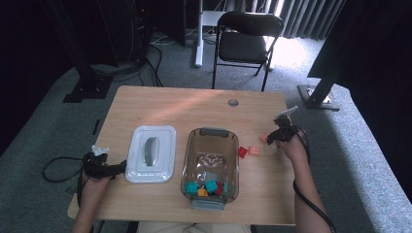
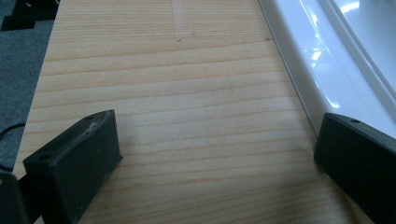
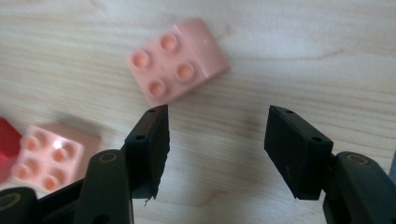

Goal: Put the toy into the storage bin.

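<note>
three loose bricks: a pink brick lies just ahead of my right claw, a second pink brick sits off to its side, touching a red brick; from above all three rest on the table right of the clear bin
right claw: spread wide, empty, low over the wood, jaws short of the near pink brick
left claw: spread too, pinching nothing, resting on the table with one jaw just beside the rim of the white lid
step in hand: i judge it to be picking up the near pink brick for the bin, where teal, orange and red bricks already lie
how to do it well: i should push forward until the jaws straddle the brick, turn my wrist to square with its flat sides, since it lies skewed to me, then close on the sides, not the corners
risk: nudging it away with one jaw before the other arrives
writing: no brand, label or lettering that i can read on bricks, lid or bin
</note>
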Available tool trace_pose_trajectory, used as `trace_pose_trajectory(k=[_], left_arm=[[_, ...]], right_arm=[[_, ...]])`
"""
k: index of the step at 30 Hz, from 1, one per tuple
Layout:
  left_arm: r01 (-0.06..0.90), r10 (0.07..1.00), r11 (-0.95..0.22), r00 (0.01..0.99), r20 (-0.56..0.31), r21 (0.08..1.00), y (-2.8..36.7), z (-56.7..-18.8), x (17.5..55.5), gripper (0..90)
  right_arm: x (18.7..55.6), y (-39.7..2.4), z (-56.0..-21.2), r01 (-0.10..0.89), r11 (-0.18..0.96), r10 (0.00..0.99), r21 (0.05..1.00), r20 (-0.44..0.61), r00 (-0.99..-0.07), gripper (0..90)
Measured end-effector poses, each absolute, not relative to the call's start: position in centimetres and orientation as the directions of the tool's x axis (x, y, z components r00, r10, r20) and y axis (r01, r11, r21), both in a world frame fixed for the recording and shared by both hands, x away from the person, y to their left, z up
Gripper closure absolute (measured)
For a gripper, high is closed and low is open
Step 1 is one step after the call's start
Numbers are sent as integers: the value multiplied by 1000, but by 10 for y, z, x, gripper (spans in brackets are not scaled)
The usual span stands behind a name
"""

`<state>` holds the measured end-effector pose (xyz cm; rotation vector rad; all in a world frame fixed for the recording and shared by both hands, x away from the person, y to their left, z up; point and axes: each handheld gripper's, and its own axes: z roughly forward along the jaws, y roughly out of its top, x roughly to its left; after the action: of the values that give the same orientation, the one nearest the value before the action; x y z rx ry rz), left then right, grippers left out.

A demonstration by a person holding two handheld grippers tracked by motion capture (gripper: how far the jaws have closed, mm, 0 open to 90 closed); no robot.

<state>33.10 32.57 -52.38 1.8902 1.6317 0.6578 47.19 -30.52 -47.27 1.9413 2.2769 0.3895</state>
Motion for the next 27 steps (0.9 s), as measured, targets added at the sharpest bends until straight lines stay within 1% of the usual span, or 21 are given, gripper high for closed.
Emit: trace_pose_trajectory(k=[4, 7, 9, 13, 18, 19, 21, 23, 24, 25, 27], left_arm=[[720, 990, -110, 142, 10, 686, 326, -524, 331, 8], [719, 990, -110, 143, 9, 686, 326, -524, 331, 8], [719, 990, -110, 143, 10, 686, 326, -524, 331, 8], [719, 989, -114, 147, 10, 685, 326, -524, 331, 8], [719, 989, -115, 149, 10, 685, 326, -524, 331, 8], [719, 989, -116, 149, 10, 685, 326, -524, 331, 8], [719, 989, -115, 149, 10, 685, 326, -524, 331, 8], [719, 989, -115, 149, 10, 685, 326, -524, 331, 8], [719, 989, -115, 149, 10, 685, 326, -524, 331, 8], [719, 989, -115, 149, 10, 685, 326, -524, 331, 8], [719, 989, -115, 149, 10, 685, 326, -524, 331, 8]], right_arm=[[476, -299, -466, 946, 94, 984, 310, 113, -135, 405], [481, -291, -465, 945, 70, 987, 318, 115, -112, 395], [489, -286, -466, 948, 45, 990, 315, 115, -85, 357], [497, -282, -474, 957, 15, 991, 290, 120, -52, 345], [500, -282, -482, 963, 17, 992, 268, 113, -49, 343], [500, -280, -483, 961, 42, 990, 272, 116, -76, 355], [499, -278, -483, 957, 90, 985, 277, 116, -126, 445], [499, -274, -484, 952, 136, 980, 273, 104, -170, 465], [499, -274, -484, 952, 136, 980, 273, 104, -170, 465], [499, -273, -484, 951, 156, 977, 268, 102, -189, 506], [498, -274, -483, 950, 155, 975, 271, 113, -192, 538]])
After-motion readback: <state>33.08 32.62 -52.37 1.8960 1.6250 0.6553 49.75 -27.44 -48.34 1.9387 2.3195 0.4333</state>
